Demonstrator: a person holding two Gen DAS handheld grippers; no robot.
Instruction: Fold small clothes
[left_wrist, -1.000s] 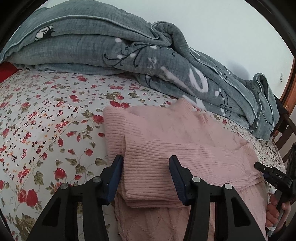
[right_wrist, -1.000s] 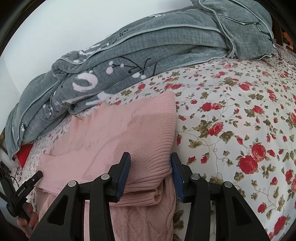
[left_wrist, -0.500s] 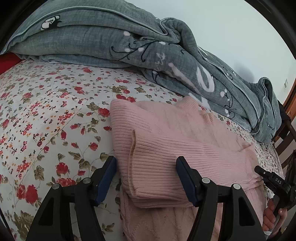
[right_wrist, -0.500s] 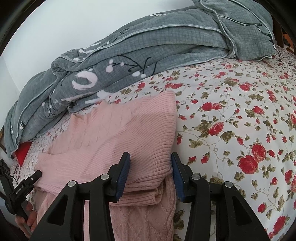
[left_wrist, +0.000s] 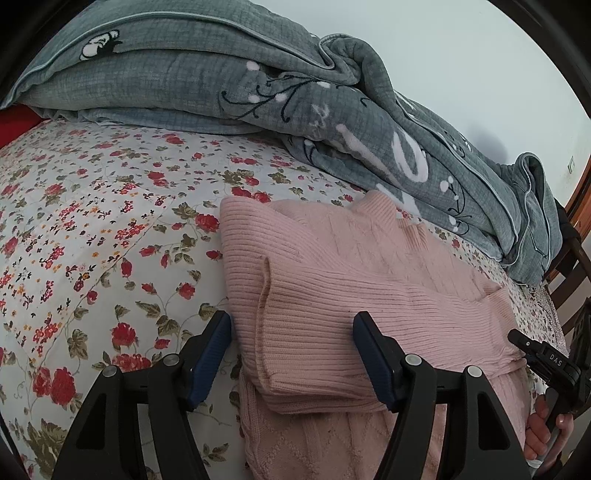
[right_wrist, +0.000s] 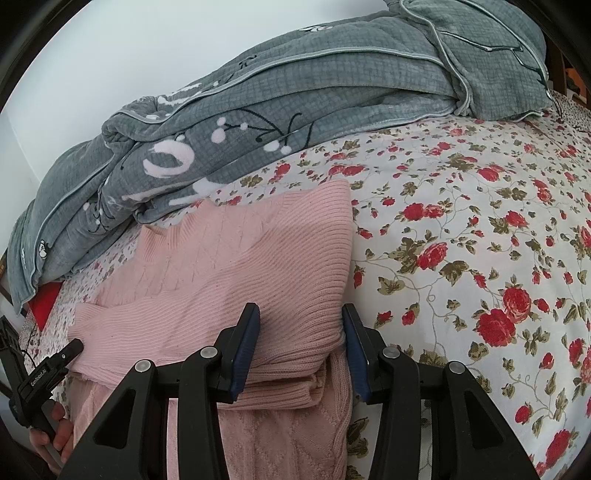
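Note:
A pink ribbed sweater (left_wrist: 332, 266) lies folded on the flowered bedsheet (left_wrist: 92, 221), one ribbed layer doubled over the rest. My left gripper (left_wrist: 291, 350) is open and straddles the fold's left corner. Its left pad stands clear of the cloth, with sheet showing in the gap. In the right wrist view the sweater (right_wrist: 258, 251) fills the space between the blue pads of my right gripper (right_wrist: 299, 343), which is shut on the fold's right corner. Each wrist view shows the other hand-held gripper at its lower edge, held by a hand (left_wrist: 546, 424).
A grey quilt (left_wrist: 258, 92) is heaped along the far side of the bed, against a pale wall. Flowered sheet (right_wrist: 480, 221) stretches away to the right of the sweater. A red cloth (right_wrist: 44, 299) peeks from under the quilt. Dark wooden furniture (left_wrist: 569, 266) stands past the bed's edge.
The left jaws have spread wider and let go of the sweater's folded corner, which now rests on the bed. The right gripper and its hold look the same.

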